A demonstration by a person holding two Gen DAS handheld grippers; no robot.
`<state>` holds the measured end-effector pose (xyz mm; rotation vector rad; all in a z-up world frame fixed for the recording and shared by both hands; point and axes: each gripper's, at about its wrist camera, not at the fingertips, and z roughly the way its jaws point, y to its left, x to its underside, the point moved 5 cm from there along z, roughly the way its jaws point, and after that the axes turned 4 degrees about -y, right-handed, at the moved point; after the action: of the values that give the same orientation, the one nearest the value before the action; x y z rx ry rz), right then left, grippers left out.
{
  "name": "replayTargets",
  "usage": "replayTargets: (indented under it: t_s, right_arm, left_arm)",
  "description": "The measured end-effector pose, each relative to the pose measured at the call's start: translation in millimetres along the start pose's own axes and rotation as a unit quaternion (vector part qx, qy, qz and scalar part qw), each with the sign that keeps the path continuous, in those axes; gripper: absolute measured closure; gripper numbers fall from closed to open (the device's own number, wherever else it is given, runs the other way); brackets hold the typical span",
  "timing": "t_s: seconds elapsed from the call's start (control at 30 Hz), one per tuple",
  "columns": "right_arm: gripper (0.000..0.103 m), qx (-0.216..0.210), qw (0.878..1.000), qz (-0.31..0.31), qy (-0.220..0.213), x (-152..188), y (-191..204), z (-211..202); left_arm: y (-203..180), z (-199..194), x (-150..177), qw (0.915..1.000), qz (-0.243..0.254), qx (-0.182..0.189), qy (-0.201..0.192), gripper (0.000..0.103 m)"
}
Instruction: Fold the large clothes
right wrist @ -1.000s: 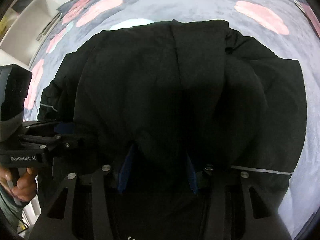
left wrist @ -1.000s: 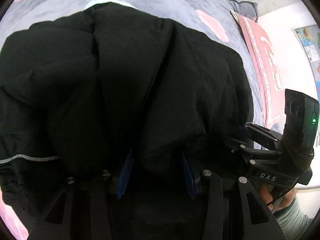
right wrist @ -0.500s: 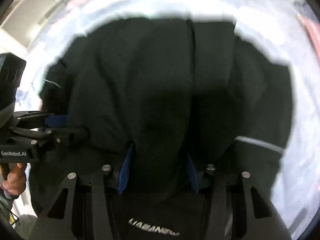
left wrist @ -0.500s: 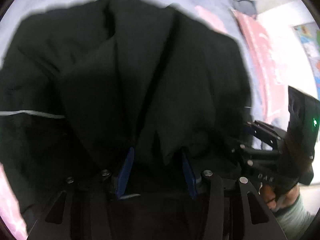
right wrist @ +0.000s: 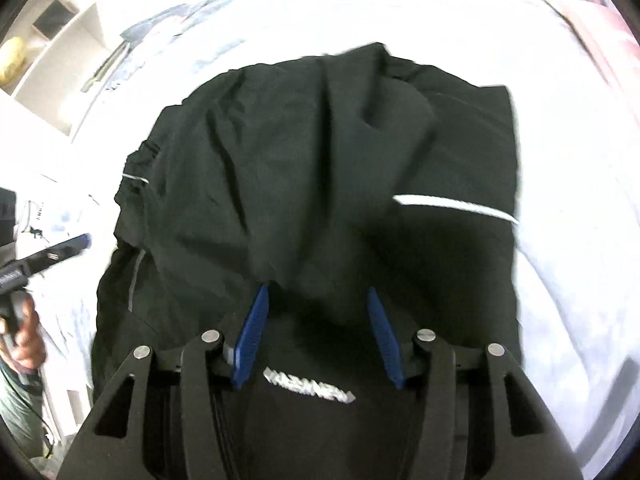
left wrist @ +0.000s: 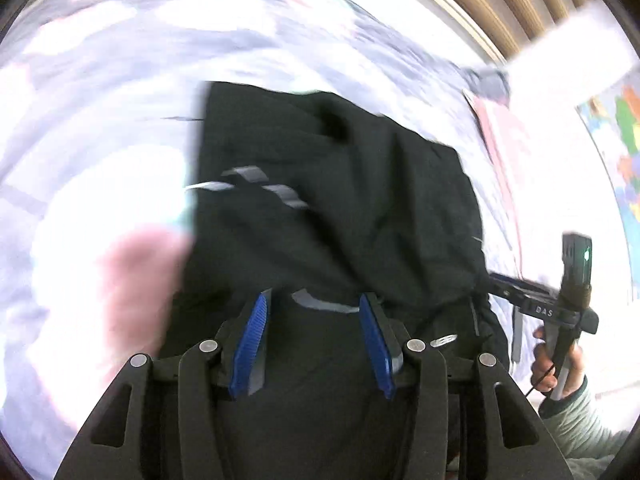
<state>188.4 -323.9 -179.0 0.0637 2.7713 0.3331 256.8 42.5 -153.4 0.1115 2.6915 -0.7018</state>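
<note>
The bed [right wrist: 560,128], covered by a pale grey quilt with pink patches, carries the work; you see white open shelving [right wrist: 60,40] beyond it in the right wrist view, and a wall with a coloured map poster [left wrist: 624,128] in the left wrist view. The large black jacket with thin reflective stripes [right wrist: 320,168] lies bunched on the bed, its near edge drawn up toward both tools, apparently so that you can carry that edge over for a fold. Your left gripper [left wrist: 316,332] holds its blue-padded fingers [left wrist: 250,344] partly apart with black cloth between them; whether the pads press on it cannot be told. Your right gripper [right wrist: 318,330] has just been opening, with jacket cloth between its fingers [right wrist: 250,336]; a grip cannot be confirmed there either. Blur limits finer detail.
</note>
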Motion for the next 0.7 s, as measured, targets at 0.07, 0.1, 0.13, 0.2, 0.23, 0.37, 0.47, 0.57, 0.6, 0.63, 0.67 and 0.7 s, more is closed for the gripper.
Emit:
replayTargets:
  t_s: [0.07, 0.1, 0.13, 0.2, 0.23, 0.37, 0.47, 0.57, 0.6, 0.63, 0.67, 0.7]
  right_arm:
    - [0.048, 0.006, 1.0, 0.014, 0.003, 17, -8, -6]
    - [0.048, 0.009, 1.0, 0.025, 0.006, 25, -15, -8]
    - [0.048, 0.01, 0.999, 0.032, 0.009, 30, -31, -2]
    - [0.048, 0.013, 0.998, 0.057, 0.016, 42, -41, 2]
    - [0.048, 0.014, 0.998, 0.066, 0.018, 47, -48, 2]
    - [0.048, 0.031, 0.995, 0.093, 0.018, 71, -74, -6]
    - [0.048, 0.052, 0.993, 0.104, 0.017, 88, -89, -13]
    - [0.048, 0.079, 0.991, 0.107, 0.012, 103, -99, -18]
    - [0.048, 0.085, 0.99, 0.109, 0.011, 108, -103, -19]
    - [0.048, 0.089, 0.99, 0.111, 0.011, 111, -106, -20]
    - [0.048, 0.093, 0.989, 0.115, 0.011, 117, -109, -20]
    - [0.048, 0.092, 0.988, 0.122, 0.014, 122, -113, -20]
  left_arm:
    - [29, -23, 11, 0.9993, -0.03, -0.019, -0.007, 0.053]
    - [48, -27, 19, 0.9988, -0.043, -0.024, -0.009, 0.053]
    - [59, -34, 33, 0.9978, -0.058, -0.032, -0.011, 0.053]
    - [76, -41, 49, 0.9959, -0.08, -0.042, -0.008, 0.053]
    - [85, -44, 58, 0.995, -0.089, -0.044, -0.005, 0.053]
    - [103, -37, 99, 0.9923, -0.114, -0.04, 0.024, 0.053]
    - [107, -15, 121, 0.9904, -0.12, -0.047, 0.05, 0.053]
    - [113, -7, 141, 0.9895, -0.12, -0.049, 0.063, 0.053]
    - [114, -2, 148, 0.9894, -0.121, -0.045, 0.067, 0.053]
    - [115, 1, 152, 0.9896, -0.12, -0.042, 0.067, 0.053]
    - [115, 5, 154, 0.9897, -0.12, -0.04, 0.066, 0.053]
    - [117, 6, 158, 0.9893, -0.124, -0.038, 0.067, 0.053]
